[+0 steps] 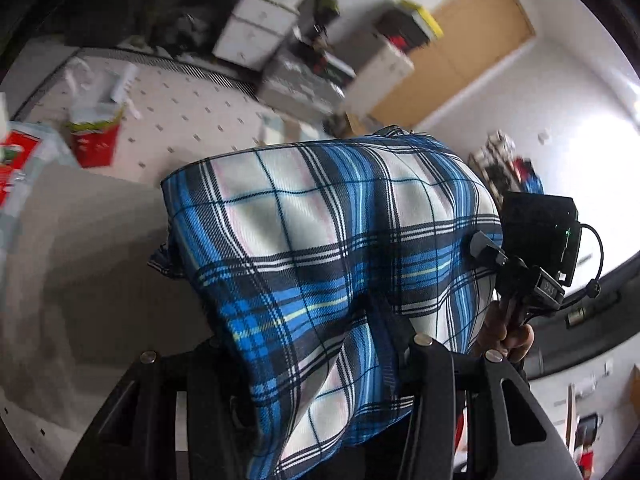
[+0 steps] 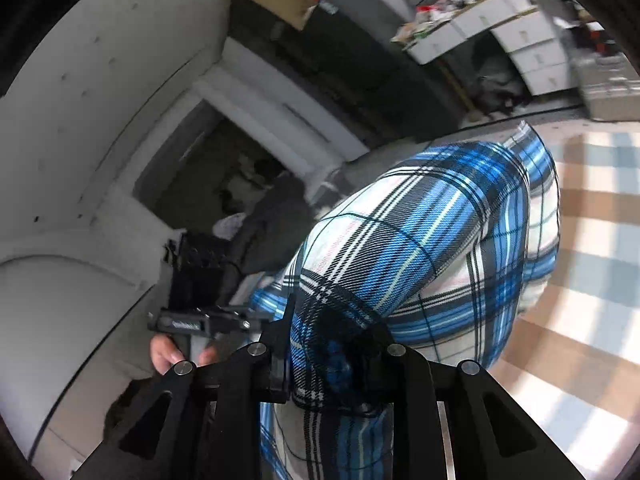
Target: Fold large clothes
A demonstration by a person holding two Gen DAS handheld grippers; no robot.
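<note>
A blue, white and black plaid garment hangs in the air, stretched between both grippers. My left gripper is shut on one edge of it, cloth draping over its jaws. My right gripper is shut on the garment as well. The right gripper with its black camera unit and the person's hand shows at the garment's right edge in the left wrist view. The left gripper shows at the left in the right wrist view.
A white perforated table holds a red carton and white packets. A checked brown and blue cloth lies below at right. White drawers, boxes and a wooden door stand behind.
</note>
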